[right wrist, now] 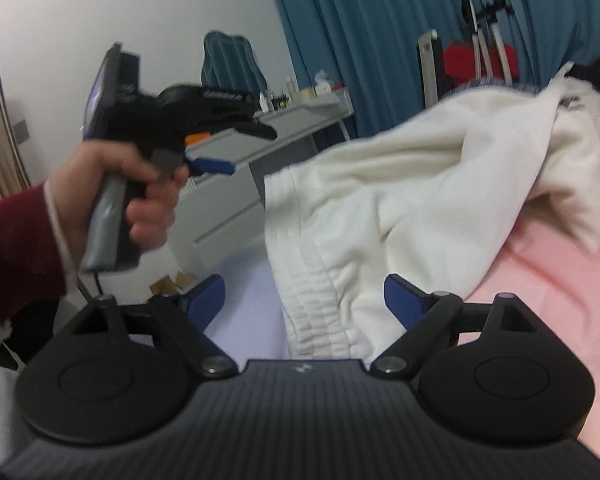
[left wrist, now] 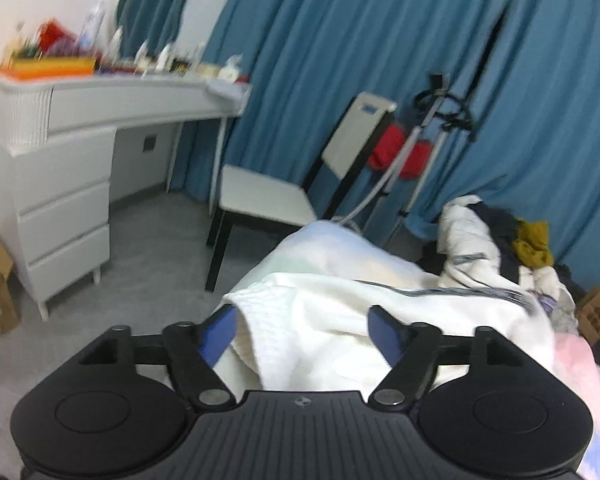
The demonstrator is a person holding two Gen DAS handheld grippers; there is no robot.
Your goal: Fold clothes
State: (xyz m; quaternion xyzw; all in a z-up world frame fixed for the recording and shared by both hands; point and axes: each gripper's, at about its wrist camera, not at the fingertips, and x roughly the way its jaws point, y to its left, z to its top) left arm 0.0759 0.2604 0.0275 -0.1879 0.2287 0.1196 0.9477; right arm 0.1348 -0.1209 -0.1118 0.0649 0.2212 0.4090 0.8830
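A white knitted garment (left wrist: 340,308) with a ribbed waistband lies crumpled on the bed, spread over a pink sheet (right wrist: 560,280). My left gripper (left wrist: 304,330) is open, its blue pads either side of the garment's near edge without pinching it. In the right wrist view the same garment (right wrist: 400,200) drapes toward me. My right gripper (right wrist: 304,300) is open too, with the ribbed waistband (right wrist: 320,292) hanging between its fingers. To the left in that view, a hand in a dark red sleeve holds the left gripper (right wrist: 244,148), its jaws apart and level with the garment's edge.
A heap of other clothes (left wrist: 500,240) sits at the far end of the bed. A white chair (left wrist: 268,200) and a white dresser (left wrist: 68,208) with cluttered top stand on the grey floor to the left. Blue curtains (left wrist: 380,40) and a steamer stand (left wrist: 432,120) are behind.
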